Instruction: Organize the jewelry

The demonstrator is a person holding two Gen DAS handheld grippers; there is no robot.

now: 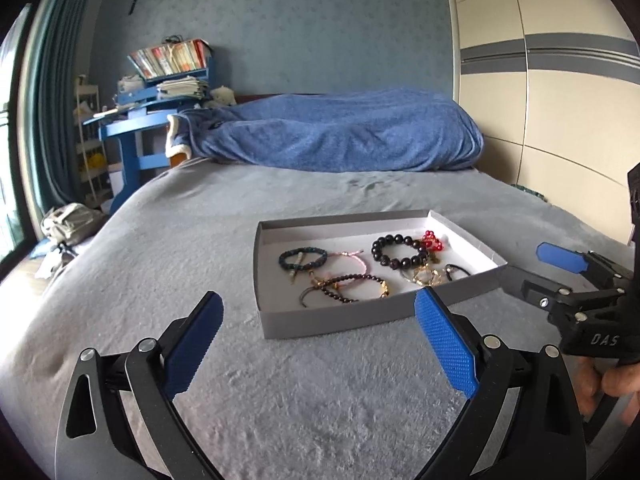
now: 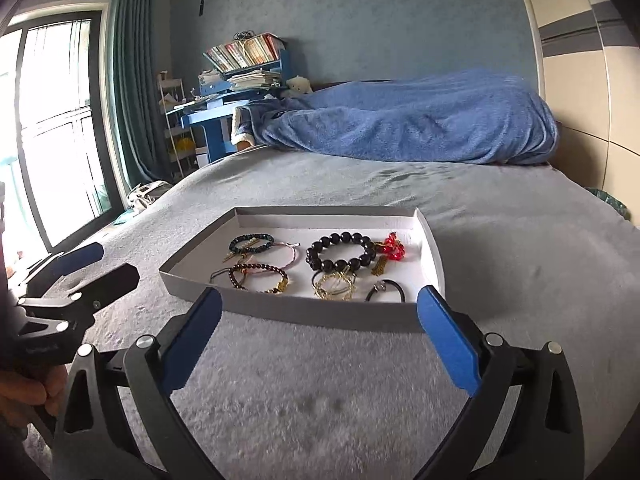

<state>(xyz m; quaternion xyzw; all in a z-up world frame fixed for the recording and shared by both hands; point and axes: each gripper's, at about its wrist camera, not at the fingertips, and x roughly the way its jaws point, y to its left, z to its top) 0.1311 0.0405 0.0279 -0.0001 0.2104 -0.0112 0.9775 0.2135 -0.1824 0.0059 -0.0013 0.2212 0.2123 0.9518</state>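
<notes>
Bare grey bedspread (image 2: 320, 400) fronts the tray (image 2: 320, 316) — only its low wall bars entry.

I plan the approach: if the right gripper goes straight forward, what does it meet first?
Likely the near wall of the grey tray, just beyond the open right gripper; the bracelets lie behind that wall. Depth is uncertain.

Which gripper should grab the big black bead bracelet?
Probably the right gripper: its open blue fingers face the shallow grey cardboard tray head-on, the big black bead bracelet straight ahead. The left gripper, also open, sits off the tray's left corner.
</notes>
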